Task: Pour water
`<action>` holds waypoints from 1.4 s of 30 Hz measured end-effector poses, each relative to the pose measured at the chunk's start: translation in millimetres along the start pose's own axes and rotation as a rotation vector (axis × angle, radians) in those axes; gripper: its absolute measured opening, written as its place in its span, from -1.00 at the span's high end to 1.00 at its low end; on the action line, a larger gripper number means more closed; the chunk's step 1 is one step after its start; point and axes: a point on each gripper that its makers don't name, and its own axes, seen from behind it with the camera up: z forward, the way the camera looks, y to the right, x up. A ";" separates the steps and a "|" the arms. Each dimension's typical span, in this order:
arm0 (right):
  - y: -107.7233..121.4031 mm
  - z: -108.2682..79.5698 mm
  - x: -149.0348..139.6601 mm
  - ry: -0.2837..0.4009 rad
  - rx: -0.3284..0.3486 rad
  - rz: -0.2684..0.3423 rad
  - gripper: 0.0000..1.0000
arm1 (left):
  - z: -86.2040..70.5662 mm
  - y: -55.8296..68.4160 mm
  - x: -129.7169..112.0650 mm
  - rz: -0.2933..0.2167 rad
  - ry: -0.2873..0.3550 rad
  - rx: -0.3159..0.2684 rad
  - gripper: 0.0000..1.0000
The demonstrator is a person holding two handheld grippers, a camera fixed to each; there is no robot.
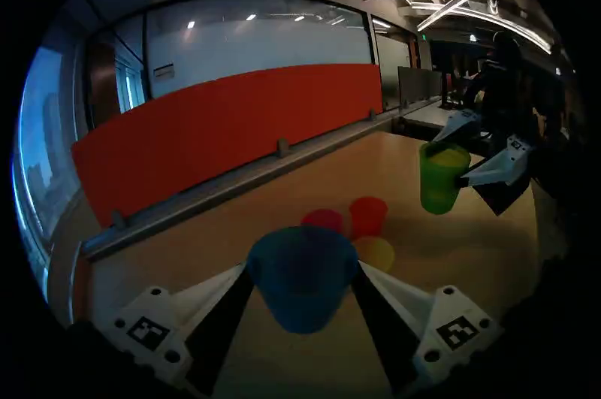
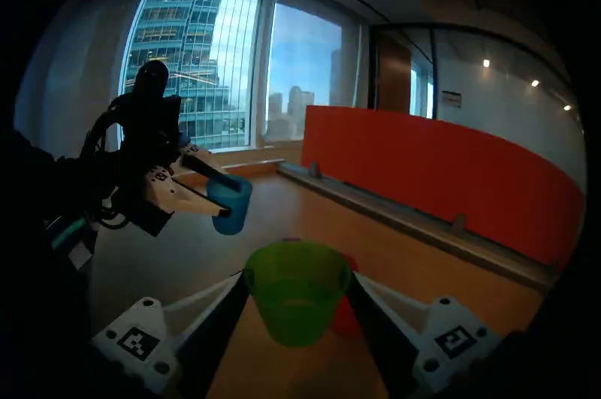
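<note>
Office with a wooden table (image 1: 466, 249) and an orange partition (image 1: 225, 128). Lower centre, the blue cup (image 1: 303, 290) is clamped in the left gripper (image 1: 302, 270); the green cup (image 2: 297, 309) likewise in the right gripper (image 2: 298, 279). Both look like light, thin plastic, probably crushable: hold mid-wall.

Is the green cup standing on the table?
No, the right gripper holds the green cup in the air above the table.
</note>
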 end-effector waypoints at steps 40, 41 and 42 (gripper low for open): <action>3.9 25.9 -90.9 -0.205 0.033 0.021 -0.84 | 12.3 20.3 -119.0 0.006 -0.245 -0.054 -0.75; 3.9 26.3 -92.2 -0.207 0.032 0.021 -0.84 | 12.6 20.5 -121.2 0.003 -0.248 -0.054 -0.75; 4.1 26.7 -93.2 -0.209 0.032 0.022 -0.84 | 12.9 20.4 -123.1 -0.001 -0.249 -0.054 -0.75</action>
